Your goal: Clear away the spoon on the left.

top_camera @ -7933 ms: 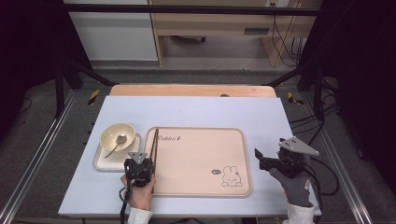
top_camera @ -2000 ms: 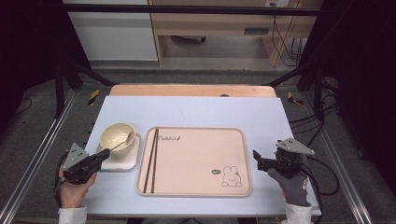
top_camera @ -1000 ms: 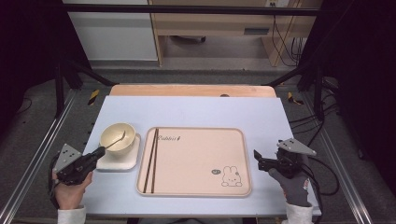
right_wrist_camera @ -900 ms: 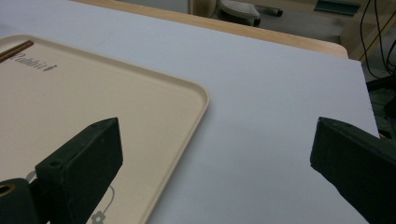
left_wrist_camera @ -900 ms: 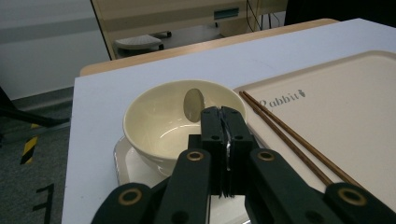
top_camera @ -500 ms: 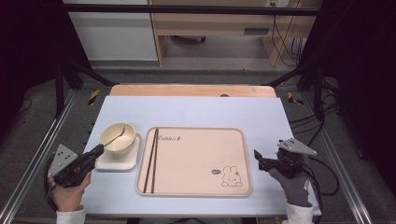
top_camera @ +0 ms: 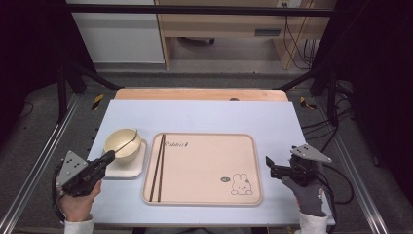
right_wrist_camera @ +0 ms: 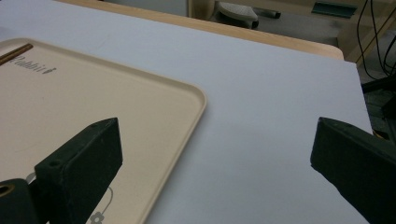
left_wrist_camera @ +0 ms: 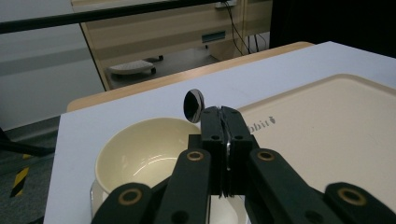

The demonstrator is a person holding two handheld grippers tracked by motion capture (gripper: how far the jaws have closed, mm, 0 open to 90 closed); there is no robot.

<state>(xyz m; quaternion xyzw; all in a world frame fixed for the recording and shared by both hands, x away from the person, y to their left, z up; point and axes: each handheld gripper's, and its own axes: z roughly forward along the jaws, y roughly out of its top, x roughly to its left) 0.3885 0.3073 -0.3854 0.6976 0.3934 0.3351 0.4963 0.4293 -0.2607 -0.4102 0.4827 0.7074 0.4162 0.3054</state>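
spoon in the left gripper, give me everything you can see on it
The spoon looks like dark, glossy metal: a small oval head on a thin handle. The left gripper is shut on the handle, with the head sticking out past the jaw tips, tilted up and seen nearly edge-on. It is held above the cream bowl. In the high view the handle runs as a thin line across the bowl's mouth; whether it touches the rim I cannot tell.
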